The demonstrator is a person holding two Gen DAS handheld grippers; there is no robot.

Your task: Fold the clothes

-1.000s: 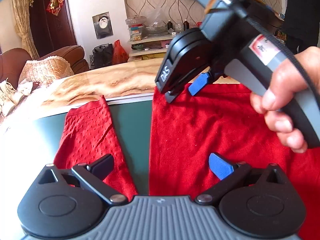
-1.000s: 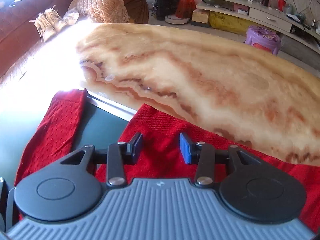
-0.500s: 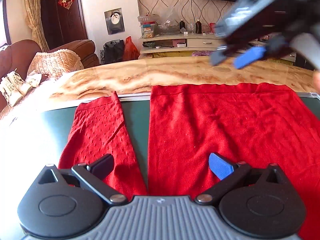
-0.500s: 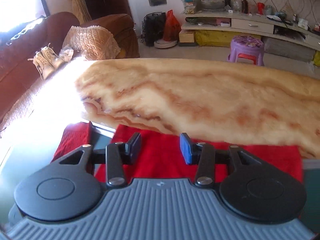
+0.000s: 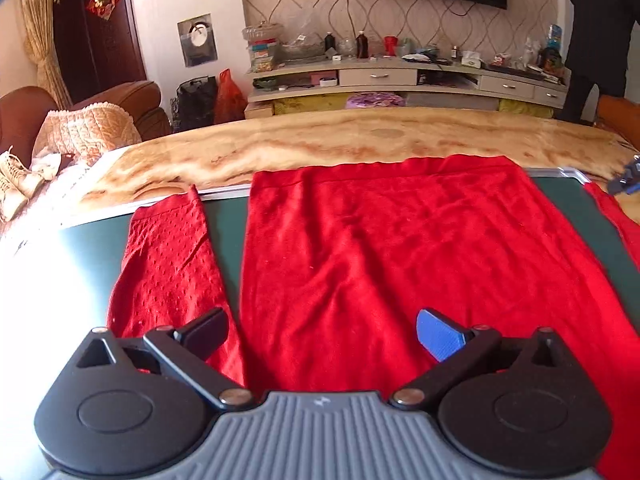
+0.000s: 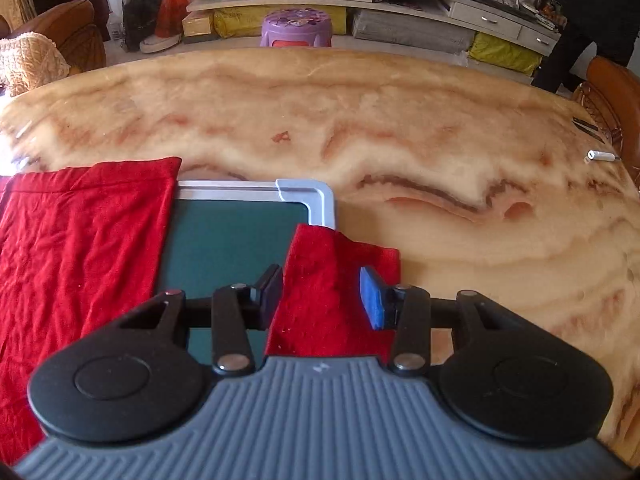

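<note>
A red long-sleeved garment (image 5: pixel 380 248) lies flat on a dark green board (image 6: pixel 224 240), hem toward the far side. Its dotted left sleeve (image 5: pixel 168 264) lies apart on the left. The right sleeve (image 6: pixel 316 252) drapes over the board's right edge onto the marble table (image 6: pixel 400 120). My left gripper (image 5: pixel 322 332) hovers wide open over the garment's near part, holding nothing. My right gripper (image 6: pixel 320 294) stands half open above the right sleeve's end, its pads apart from the cloth. Only its blue tip shows at the right edge of the left wrist view, as the right gripper (image 5: pixel 626 184).
The board's grey corner (image 6: pixel 316 196) sits just beyond the right sleeve. A small white object (image 6: pixel 600 156) lies near the table's far right edge, by a brown chair (image 6: pixel 612 92). A purple stool (image 6: pixel 296 26) and a person in dark clothes (image 5: pixel 600 20) stand beyond the table.
My right gripper swept from the garment's far left edge across to the right sleeve and nearly left the left wrist view. My left gripper pulled back slightly, showing more of the garment.
</note>
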